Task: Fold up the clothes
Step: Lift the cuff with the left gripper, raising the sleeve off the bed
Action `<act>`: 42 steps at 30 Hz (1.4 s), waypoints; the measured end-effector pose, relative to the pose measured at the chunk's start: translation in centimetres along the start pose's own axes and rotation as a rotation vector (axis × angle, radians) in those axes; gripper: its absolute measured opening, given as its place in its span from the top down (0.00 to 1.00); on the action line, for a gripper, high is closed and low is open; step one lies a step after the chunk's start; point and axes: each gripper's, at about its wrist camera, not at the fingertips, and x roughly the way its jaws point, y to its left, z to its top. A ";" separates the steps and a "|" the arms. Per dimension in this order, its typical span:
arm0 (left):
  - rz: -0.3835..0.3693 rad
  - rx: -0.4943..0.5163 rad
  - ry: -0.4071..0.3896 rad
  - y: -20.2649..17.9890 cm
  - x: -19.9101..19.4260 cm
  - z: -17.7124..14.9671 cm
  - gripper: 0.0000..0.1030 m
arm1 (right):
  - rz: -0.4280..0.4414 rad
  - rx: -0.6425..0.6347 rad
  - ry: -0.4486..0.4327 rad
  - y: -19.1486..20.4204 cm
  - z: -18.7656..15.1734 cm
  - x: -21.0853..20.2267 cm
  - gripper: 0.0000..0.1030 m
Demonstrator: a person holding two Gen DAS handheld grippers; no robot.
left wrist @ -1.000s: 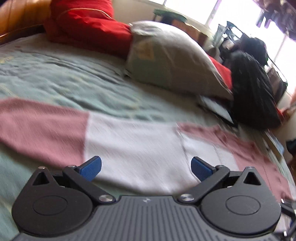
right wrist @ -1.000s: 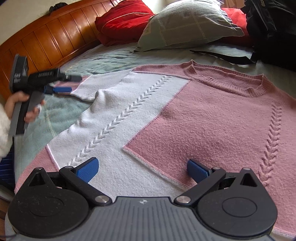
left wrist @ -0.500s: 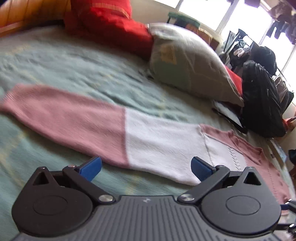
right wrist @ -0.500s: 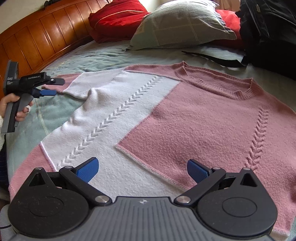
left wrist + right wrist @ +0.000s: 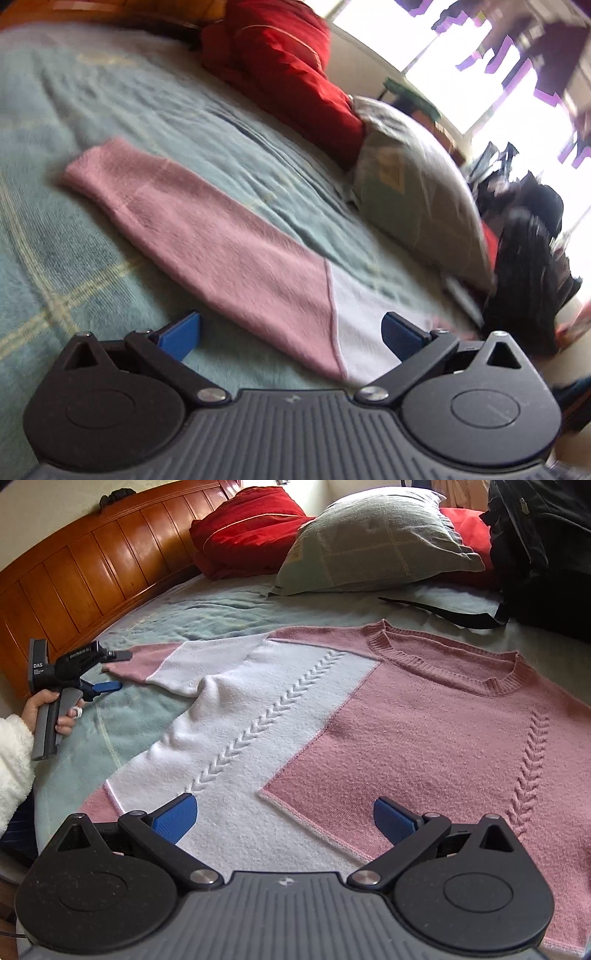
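A pink and white knitted sweater [image 5: 369, 716] lies spread flat, front up, on the bed. Its left sleeve [image 5: 221, 240] stretches out over the blanket, pink toward the cuff and white near the shoulder. My left gripper [image 5: 291, 336] is open and hovers low over that sleeve near the colour seam, holding nothing. In the right wrist view the left gripper [image 5: 114, 670] sits by the sleeve's end, held by a hand in a white fluffy sleeve. My right gripper [image 5: 284, 816] is open above the sweater's lower front, nothing between its fingers.
The bed has a green checked blanket [image 5: 74, 258] and a wooden headboard [image 5: 92, 576]. A red cushion [image 5: 247, 531] and a grey-green pillow [image 5: 376, 542] lie at the head. A black backpack [image 5: 535, 554] with a trailing strap sits at the right.
My left gripper has moved along the sleeve toward the cuff, so the pink end now shows in full. My right gripper has barely shifted over the sweater's front.
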 end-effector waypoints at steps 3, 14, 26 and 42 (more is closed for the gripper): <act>-0.024 -0.041 -0.025 0.9 0.6 0.5 0.01 | 0.010 0.012 0.000 -0.1 0.1 0.5 0.00; -0.065 -0.124 -0.120 2.4 3.0 2.8 0.01 | 0.015 0.001 0.011 0.5 0.7 1.7 0.00; -0.108 -0.113 -0.164 0.9 3.4 3.9 0.01 | 0.001 -0.011 0.018 0.9 0.9 1.9 0.00; -0.174 -0.058 -0.149 -7.2 -0.5 5.5 0.01 | 0.012 -0.011 -0.014 1.2 0.4 -2.1 0.00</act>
